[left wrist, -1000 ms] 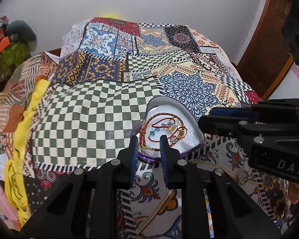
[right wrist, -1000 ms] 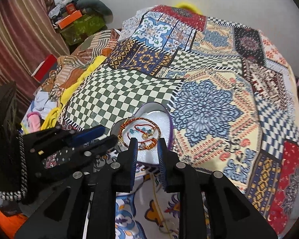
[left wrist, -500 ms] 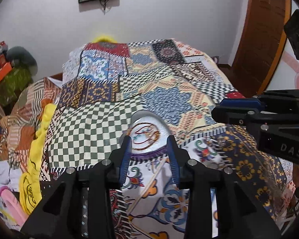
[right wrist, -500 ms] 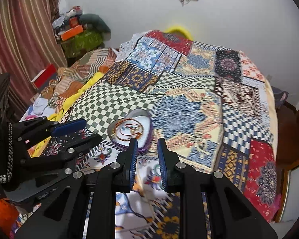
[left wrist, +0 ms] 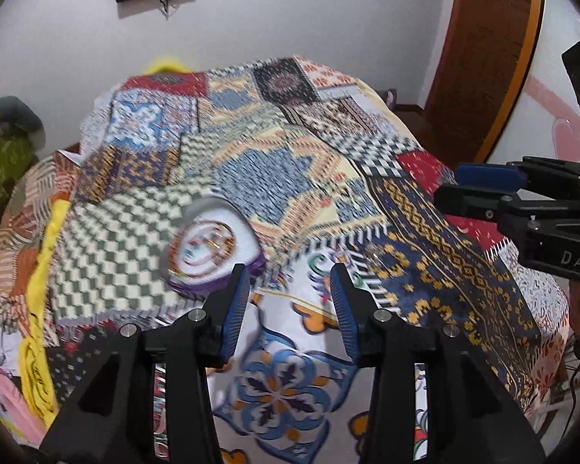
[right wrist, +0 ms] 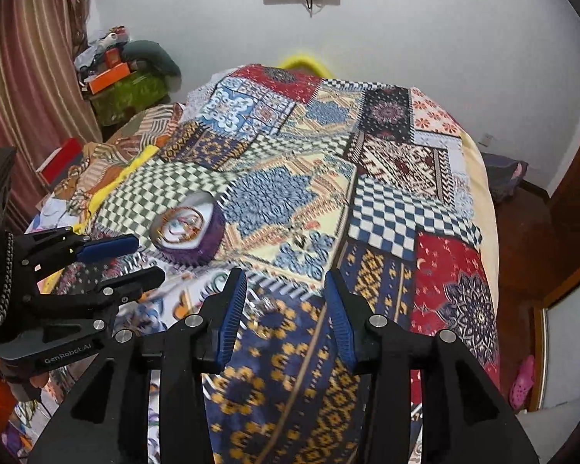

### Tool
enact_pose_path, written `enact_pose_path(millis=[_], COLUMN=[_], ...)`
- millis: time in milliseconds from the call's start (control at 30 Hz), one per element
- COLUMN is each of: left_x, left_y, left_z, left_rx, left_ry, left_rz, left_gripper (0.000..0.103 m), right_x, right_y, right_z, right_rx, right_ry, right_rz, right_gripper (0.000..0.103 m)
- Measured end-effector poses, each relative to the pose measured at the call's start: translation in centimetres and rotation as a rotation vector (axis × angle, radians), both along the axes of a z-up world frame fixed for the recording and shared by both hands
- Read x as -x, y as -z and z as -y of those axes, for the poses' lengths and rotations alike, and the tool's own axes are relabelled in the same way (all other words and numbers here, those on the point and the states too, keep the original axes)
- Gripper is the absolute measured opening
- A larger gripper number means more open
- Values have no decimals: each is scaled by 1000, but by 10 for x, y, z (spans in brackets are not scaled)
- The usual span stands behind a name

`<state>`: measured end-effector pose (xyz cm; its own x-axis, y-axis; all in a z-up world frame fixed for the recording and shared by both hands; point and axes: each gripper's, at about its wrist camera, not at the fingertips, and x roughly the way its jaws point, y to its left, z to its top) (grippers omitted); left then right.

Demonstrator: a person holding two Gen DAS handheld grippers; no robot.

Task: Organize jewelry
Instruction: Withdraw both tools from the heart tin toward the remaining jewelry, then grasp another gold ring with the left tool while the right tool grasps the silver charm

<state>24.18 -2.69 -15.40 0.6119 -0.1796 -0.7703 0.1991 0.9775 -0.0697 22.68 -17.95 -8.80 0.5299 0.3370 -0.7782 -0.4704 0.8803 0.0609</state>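
Note:
A purple-walled jewelry box [left wrist: 212,247] with a white lining sits on the patchwork bedspread, holding red and gold bangles and small pieces. It also shows in the right wrist view [right wrist: 187,234]. My left gripper [left wrist: 290,301] is open and empty, raised above the bed, just right of and nearer than the box. My right gripper [right wrist: 284,305] is open and empty, further right over the dark blue patch. Each gripper shows in the other's view, the right [left wrist: 479,187] and the left [right wrist: 116,259].
The patchwork bedspread [right wrist: 386,208] covers the bed. A yellow cloth [left wrist: 42,270] and piled clothes lie along the left edge. A green box with clutter [right wrist: 127,89] stands at the back left. A wooden door [left wrist: 487,50] is at the right, a pink shoe [right wrist: 522,381] on the floor.
Both grippers have pulled back and up from the jewelry box and opened wide. The box now looks smaller and lies to the left of each gripper.

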Motion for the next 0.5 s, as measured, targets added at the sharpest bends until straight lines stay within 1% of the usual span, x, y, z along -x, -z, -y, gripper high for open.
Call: enact_pose_path(millis=[267, 333, 400, 500], left_x=[3, 4, 4, 2], left_y=[33, 39, 43, 47], left_z=[22, 27, 32, 33], left_rx=[4, 1, -5, -2], left_ry=[71, 93, 104, 101], left_rz=[-76, -85, -89, -84], left_gripper=[43, 43, 43, 43], right_x=[13, 15, 16, 13], right_y=[17, 20, 22, 24], right_z=[21, 23, 26, 32], right_rx=[-10, -7, -2, -25], right_ry=[-3, -4, 18, 28], right_rz=[-23, -21, -4, -7], right_gripper=[38, 38, 38, 38])
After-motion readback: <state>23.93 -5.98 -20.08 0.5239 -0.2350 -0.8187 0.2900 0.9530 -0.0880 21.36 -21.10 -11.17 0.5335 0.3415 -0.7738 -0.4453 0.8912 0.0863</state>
